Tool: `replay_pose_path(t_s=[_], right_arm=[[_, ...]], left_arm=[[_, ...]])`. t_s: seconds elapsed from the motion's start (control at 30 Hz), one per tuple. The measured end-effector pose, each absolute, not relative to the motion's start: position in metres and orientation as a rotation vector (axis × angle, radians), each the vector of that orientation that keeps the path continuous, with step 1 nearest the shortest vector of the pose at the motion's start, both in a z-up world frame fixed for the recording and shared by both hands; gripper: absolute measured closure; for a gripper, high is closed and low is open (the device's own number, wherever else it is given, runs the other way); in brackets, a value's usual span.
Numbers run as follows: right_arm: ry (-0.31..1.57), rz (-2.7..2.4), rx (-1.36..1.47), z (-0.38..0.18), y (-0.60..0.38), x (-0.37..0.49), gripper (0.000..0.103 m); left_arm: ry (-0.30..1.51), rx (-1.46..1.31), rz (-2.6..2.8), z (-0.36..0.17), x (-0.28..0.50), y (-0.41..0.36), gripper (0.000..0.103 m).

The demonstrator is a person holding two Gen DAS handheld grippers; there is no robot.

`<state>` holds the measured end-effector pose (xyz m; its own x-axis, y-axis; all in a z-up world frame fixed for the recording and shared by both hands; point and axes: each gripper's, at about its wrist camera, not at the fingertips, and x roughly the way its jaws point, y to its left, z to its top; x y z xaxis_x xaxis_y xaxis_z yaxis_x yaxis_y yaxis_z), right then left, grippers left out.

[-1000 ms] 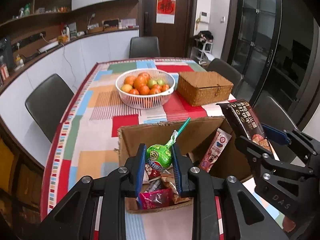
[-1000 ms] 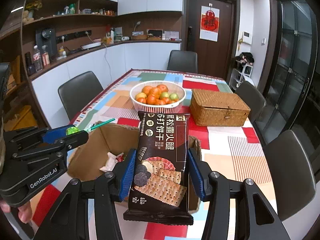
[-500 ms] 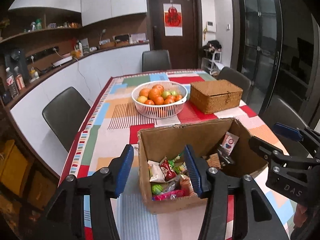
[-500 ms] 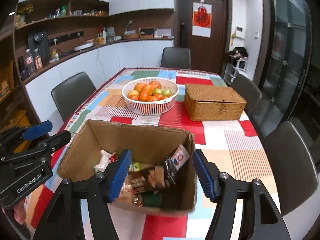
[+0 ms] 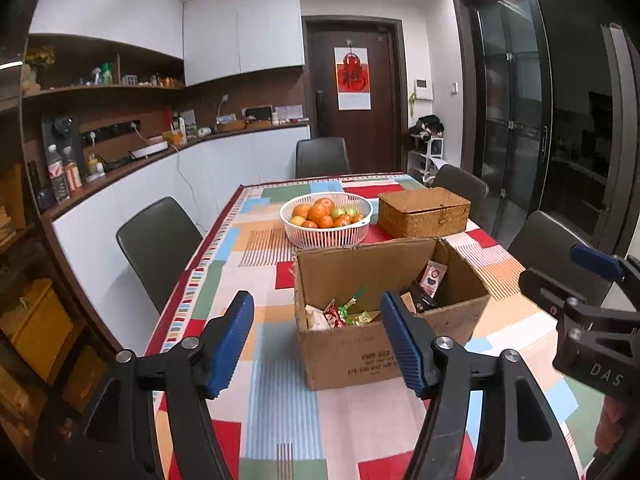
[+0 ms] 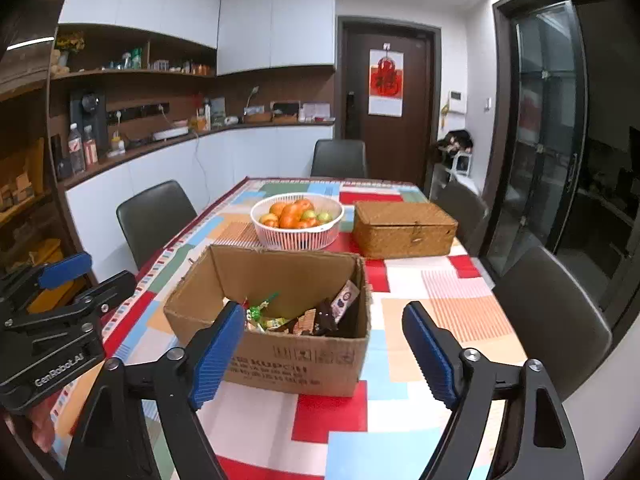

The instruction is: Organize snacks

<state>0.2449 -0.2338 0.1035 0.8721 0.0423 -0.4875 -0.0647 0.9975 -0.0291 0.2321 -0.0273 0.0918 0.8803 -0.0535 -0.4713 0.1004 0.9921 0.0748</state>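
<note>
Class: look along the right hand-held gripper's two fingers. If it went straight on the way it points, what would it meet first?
Probably the cardboard box: its near wall lies between and ahead of the right hand-held gripper, whose empty jaws are opening. Depth is uncertain; it might strike the tablecloth first.

Two wrist views side by side, angled downward, near the shared cardboard box [image 5: 384, 312] [image 6: 280, 344].

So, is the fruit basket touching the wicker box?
Apart. In the right wrist view, tablecloth shows between the fruit basket and the wicker box.
</note>
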Motion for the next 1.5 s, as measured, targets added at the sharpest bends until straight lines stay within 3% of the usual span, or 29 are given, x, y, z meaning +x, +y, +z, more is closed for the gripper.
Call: replay_pose_path(t_s=[0.33,0.63,1.5], right_arm=[[0.432,0.005,-0.066,0.107,-0.237,0.179,0.012],[0.376,-0.050,-0.119,0.108,-0.232,0.134,0.006],[0.373,-0.020,-0.090,0.103,-0.227,0.099,0.005]], left_arm=[[0.410,0.110,-0.059,0.093,0.170,-0.022,0.014],[0.421,0.092,-0.069,0.088,0.134,-0.015,0.000],[0.410,0.079,-0.034,0.089,0.103,-0.005,0.000]])
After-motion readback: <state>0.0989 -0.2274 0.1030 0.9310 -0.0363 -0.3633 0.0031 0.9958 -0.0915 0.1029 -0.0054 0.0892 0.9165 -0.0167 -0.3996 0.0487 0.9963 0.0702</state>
